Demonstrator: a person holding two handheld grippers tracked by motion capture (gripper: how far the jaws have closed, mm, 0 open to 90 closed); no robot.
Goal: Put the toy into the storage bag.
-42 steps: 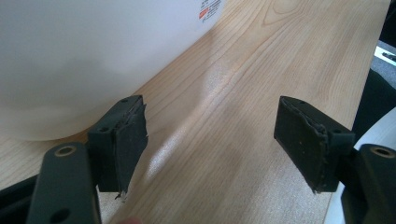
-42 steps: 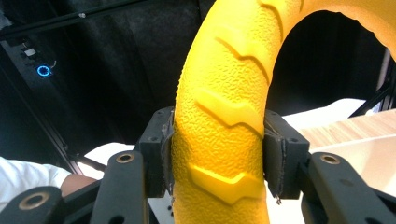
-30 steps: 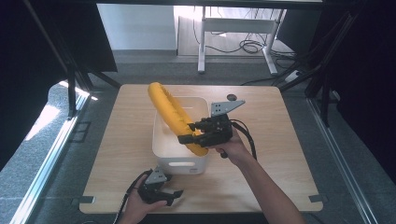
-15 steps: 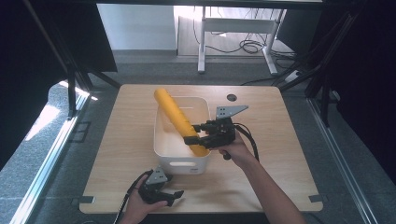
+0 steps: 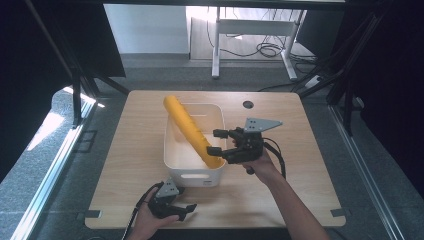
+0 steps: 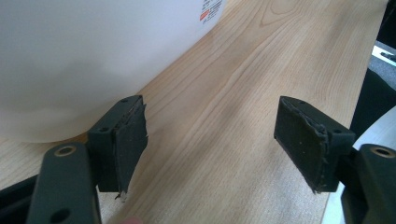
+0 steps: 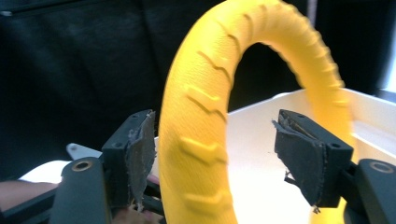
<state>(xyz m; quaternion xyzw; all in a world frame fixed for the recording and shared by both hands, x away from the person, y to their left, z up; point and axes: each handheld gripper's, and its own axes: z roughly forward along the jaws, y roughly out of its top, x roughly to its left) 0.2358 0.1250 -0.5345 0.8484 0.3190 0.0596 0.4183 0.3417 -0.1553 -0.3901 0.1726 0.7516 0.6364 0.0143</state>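
yellow ring point(image 5: 189, 129) leaning in white bin point(image 5: 195, 171)

yellow ridged ring point(image 5: 190, 131), white bin point(image 5: 189, 167), light wood table point(image 5: 280, 190)

Right gripper point(image 5: 219, 142) reaches out from an extended forearm, fingers spread wide; left gripper point(image 5: 186, 209) sits low, fingers likewise apart.

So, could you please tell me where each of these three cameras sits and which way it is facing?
High view: above the person's side, looking forward and down at the wooden table; both forearms enter from below.
Left gripper view: rides the left gripper, low over the wood, facing the white bin; its open jaws show.
Right gripper view: rides the right gripper, facing the yellow ring between its open jaws.
Shared: the bin shows in all three, the ring in the high view and the right gripper view.
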